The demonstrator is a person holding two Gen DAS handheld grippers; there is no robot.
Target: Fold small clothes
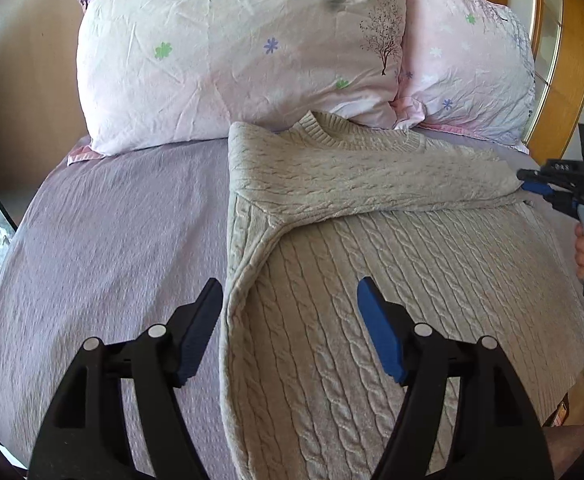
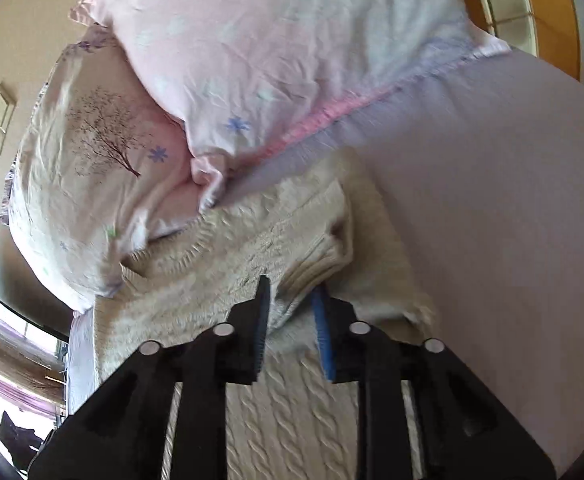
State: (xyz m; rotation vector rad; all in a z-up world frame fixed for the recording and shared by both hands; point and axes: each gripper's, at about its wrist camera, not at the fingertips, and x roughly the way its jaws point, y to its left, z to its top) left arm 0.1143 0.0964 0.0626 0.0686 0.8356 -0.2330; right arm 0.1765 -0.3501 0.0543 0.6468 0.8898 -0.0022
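Observation:
A beige cable-knit sweater [image 1: 391, 280] lies flat on the lilac bedspread [image 1: 112, 240], collar toward the pillows. One sleeve [image 1: 371, 184] is folded across the chest toward the right. My left gripper [image 1: 290, 320] is open and empty, hovering over the sweater's left edge. My right gripper [image 2: 290, 312] is narrowed around the sleeve's cuff end [image 2: 311, 268], which sits between its blue pads. It also shows at the right edge of the left wrist view [image 1: 531, 184], at the sleeve's tip.
Two pink floral pillows [image 1: 232, 52] [image 1: 471, 72] lean at the head of the bed behind the collar. A wooden headboard [image 1: 563, 80] rises at the right. Bare bedspread lies left of the sweater and on its right side [image 2: 491, 200].

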